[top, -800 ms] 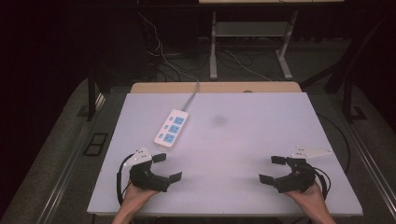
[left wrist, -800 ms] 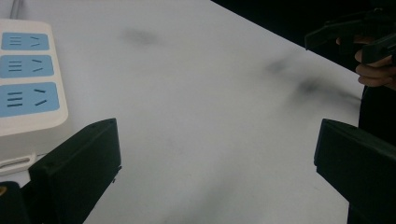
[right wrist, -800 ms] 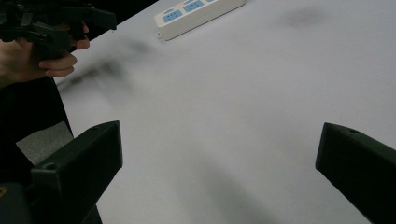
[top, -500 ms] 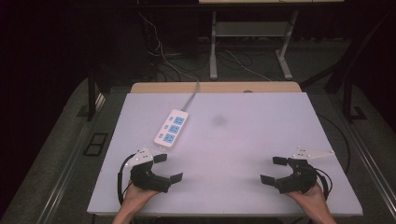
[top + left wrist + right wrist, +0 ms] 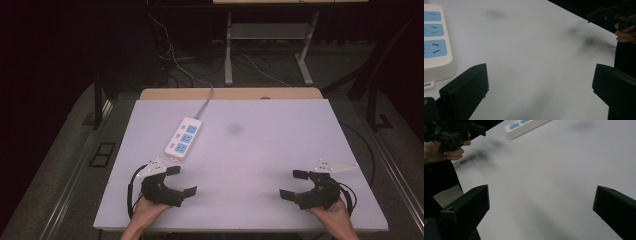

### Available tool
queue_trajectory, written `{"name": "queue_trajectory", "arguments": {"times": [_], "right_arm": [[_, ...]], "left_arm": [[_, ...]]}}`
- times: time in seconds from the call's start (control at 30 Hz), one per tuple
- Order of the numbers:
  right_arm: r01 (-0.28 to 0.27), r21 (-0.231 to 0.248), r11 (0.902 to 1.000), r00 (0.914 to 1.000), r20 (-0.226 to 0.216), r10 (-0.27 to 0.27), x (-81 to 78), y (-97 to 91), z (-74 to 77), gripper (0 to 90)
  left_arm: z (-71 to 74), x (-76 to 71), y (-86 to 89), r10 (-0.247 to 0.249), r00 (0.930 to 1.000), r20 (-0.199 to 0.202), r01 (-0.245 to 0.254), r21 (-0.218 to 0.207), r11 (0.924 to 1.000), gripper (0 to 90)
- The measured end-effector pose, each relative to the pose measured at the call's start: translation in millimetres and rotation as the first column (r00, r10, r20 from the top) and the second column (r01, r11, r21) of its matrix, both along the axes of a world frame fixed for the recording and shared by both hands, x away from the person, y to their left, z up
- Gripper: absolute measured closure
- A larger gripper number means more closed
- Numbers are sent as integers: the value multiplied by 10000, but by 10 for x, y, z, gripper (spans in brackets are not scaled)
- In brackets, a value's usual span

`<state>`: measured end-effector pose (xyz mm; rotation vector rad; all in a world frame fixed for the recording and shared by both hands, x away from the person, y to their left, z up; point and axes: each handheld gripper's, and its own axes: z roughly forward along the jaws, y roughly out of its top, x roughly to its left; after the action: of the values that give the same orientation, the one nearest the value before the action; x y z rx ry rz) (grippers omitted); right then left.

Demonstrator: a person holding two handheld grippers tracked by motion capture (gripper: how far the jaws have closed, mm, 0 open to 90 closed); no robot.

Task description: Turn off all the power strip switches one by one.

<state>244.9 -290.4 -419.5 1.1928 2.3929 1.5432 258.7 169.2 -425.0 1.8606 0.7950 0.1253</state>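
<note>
While both hands rest at the near edge of the pale grey rectangular desk (image 5: 260, 150), each claw stands spread wide with nothing between its jaws. The left claw (image 5: 182, 181) lies low over the desk at the near left corner, a hand (image 5: 146, 212) behind it, its two black jaws aimed inward and toward the desk's middle. In the left gripper view the left claw (image 5: 540, 82) has only bare desk surface between its jaws.

Just beyond the left claw and slightly to its outer side lies the white plastic power strip with three blue socket panels (image 5: 183, 137), flat on the desk, its long side running away from the claw on a slant. Its near end sits close to the grey three-cornered plate on the left claw, though apart from the jaws. In the left gripper view the power strip (image 5: 435, 47) lies just beside the left-hand jaw, not touching it. A pale cable (image 5: 205, 102) runs from the strip's far end off the back of the desk.

Well apart, at the near right corner, the right claw (image 5: 294, 184) is equally agape and empty, a hand (image 5: 332, 215) gripping it from behind. In the right gripper view the right claw (image 5: 541, 205) frames bare desk, with the power strip (image 5: 525, 126) far ahead and the left claw (image 5: 461, 130) off to one side.
</note>
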Motion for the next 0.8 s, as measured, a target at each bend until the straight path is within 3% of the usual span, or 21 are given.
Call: {"name": "queue_trajectory", "arguments": {"times": [0.67, 0.8], "right_arm": [[66, -80, 9999, 10000, 40, -66, -6, -16, -14, 5], [20, -138, 9999, 10000, 54, -19, -11, -7, -13, 5]], "left_arm": [[110, 104, -32, -182, 9978, -637, 245, 1010, 9946, 1], [131, 138, -36, -181, 9972, -721, 256, 1049, 9942, 1]]}}
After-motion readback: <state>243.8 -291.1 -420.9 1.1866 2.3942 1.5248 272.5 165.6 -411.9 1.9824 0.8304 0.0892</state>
